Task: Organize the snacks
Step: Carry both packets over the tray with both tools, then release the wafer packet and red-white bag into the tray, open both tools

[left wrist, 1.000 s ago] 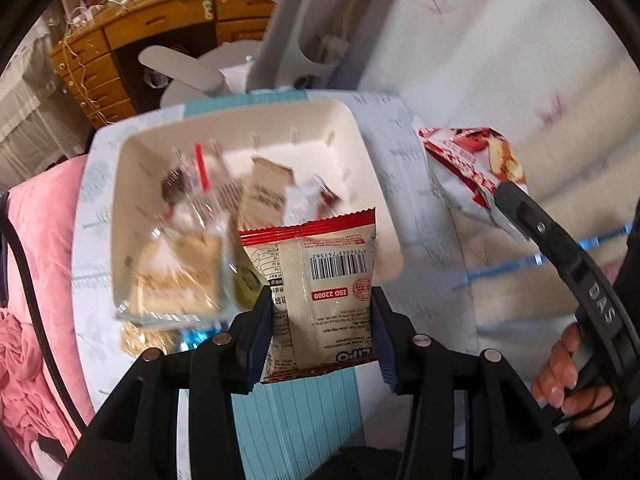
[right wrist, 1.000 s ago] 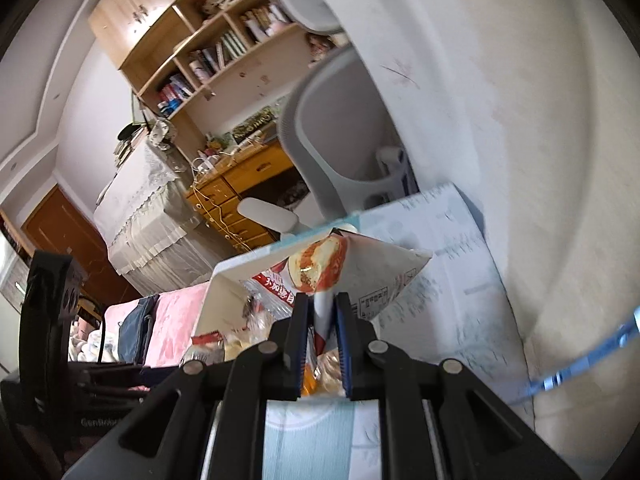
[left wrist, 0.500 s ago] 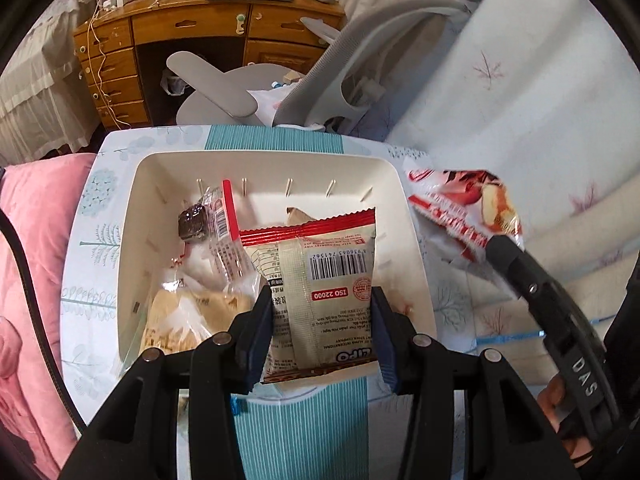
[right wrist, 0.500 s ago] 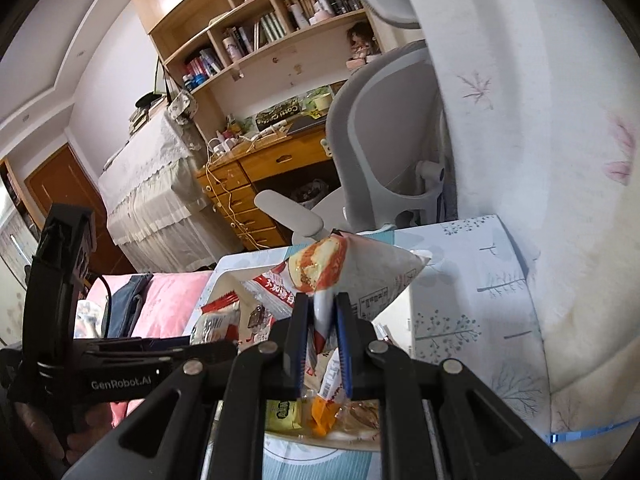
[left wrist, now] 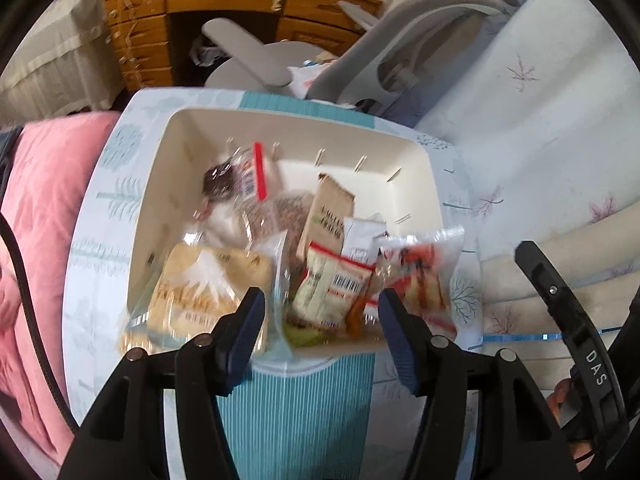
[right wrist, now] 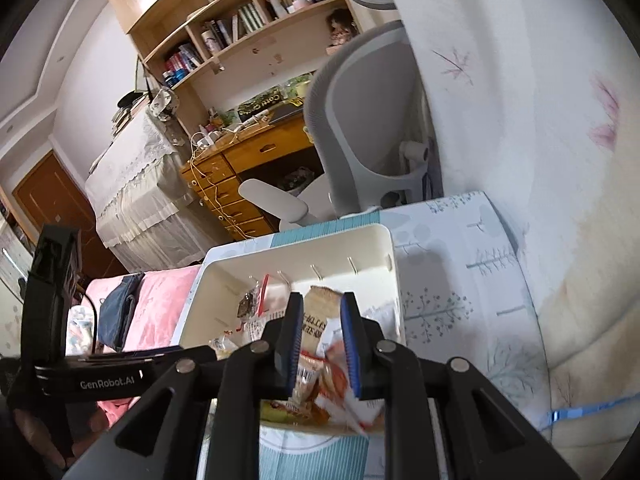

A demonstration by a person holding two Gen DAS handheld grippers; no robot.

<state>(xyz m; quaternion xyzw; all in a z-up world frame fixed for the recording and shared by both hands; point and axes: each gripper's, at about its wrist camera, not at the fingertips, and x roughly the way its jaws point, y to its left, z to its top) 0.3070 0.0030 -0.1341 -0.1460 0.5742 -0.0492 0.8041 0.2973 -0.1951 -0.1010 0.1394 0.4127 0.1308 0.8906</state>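
Cream bin (left wrist: 416, 184), teal-striped mat (left wrist: 296, 408), pink blanket (left wrist: 44, 200).

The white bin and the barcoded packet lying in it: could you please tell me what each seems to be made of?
The white bin looks like moulded plastic with a matte finish: smooth rounded corners, slots in its wall. The barcoded packet looks like printed plastic film with a crimped red edge, though blur leaves its finish uncertain.

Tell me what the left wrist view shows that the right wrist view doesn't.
Left wrist only: the open left gripper over the bin's near end, a clear packet of pale biscuits and the pink quilt seen close.

Right wrist only: the bookshelf, the brown door, and the right gripper, its jaws apart.

Both: the white bin of snacks, the brown packet, the grey chair and the wooden desk.
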